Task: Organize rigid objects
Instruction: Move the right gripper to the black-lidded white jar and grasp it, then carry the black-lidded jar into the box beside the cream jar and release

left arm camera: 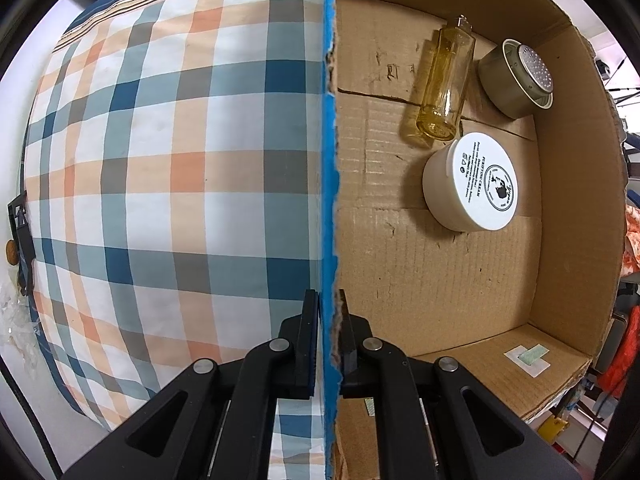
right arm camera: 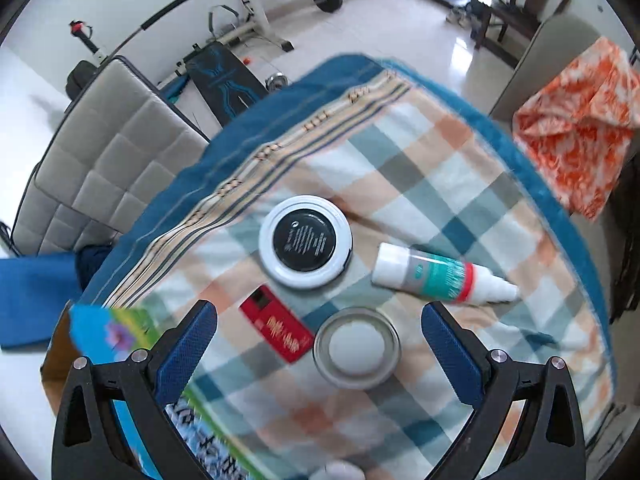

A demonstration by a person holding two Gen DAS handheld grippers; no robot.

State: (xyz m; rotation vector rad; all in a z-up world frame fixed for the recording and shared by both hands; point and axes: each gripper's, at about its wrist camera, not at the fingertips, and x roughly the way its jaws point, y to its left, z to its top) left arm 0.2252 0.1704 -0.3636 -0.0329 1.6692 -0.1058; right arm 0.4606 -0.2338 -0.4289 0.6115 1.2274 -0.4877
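Observation:
My left gripper (left arm camera: 329, 300) is shut on the blue-edged wall (left arm camera: 329, 160) of a cardboard box (left arm camera: 440, 280). Inside the box lie an amber glass bottle (left arm camera: 444, 84), a white cream jar (left arm camera: 472, 182) and a metal tin (left arm camera: 516, 78). My right gripper (right arm camera: 320, 316) is open above the checked cloth (right arm camera: 440, 184), with a small clear-rimmed white jar (right arm camera: 357, 348) between its fingers. A black-lidded white jar (right arm camera: 306, 242), a white and teal tube (right arm camera: 440, 274) and a red flat box (right arm camera: 277, 328) lie just beyond.
A printed blue and green box flap (right arm camera: 120, 332) is at the lower left of the right wrist view. An orange patterned cloth (right arm camera: 580, 128) hangs on a chair at the right. A grey cushioned chair (right arm camera: 100, 160) and gym equipment (right arm camera: 240, 40) stand beyond the table.

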